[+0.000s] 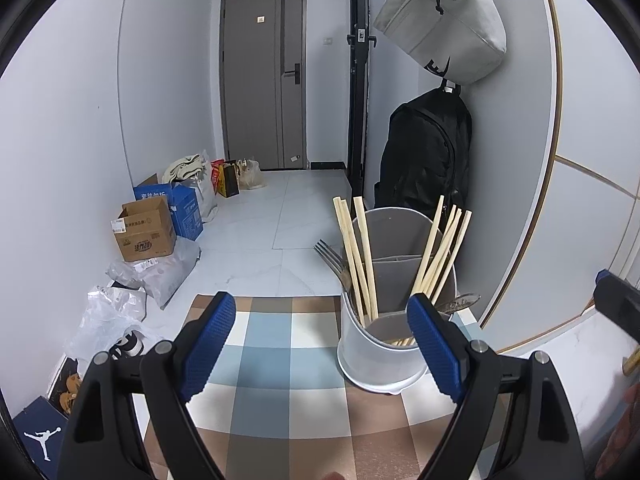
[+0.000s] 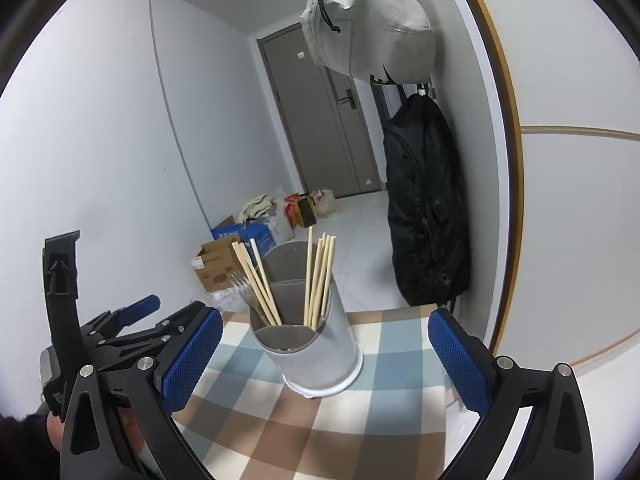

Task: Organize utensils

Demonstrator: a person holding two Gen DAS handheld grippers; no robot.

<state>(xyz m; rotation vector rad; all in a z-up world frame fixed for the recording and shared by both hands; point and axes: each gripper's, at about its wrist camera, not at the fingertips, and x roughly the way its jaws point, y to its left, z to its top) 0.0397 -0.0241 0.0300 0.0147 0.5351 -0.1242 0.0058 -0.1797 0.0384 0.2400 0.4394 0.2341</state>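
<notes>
Here both claws, left claw (image 1: 320,344) and right claw (image 2: 326,356), gape wide, holding nothing.

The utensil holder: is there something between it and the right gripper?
Nothing visible. In the right wrist view only bare checkered tablecloth lies between the open right gripper and the utensil holder. The left gripper stays off to the left side.

Chopsticks (image 2: 316,280), fork (image 2: 244,286) upright in holder (image 2: 328,348)
</notes>
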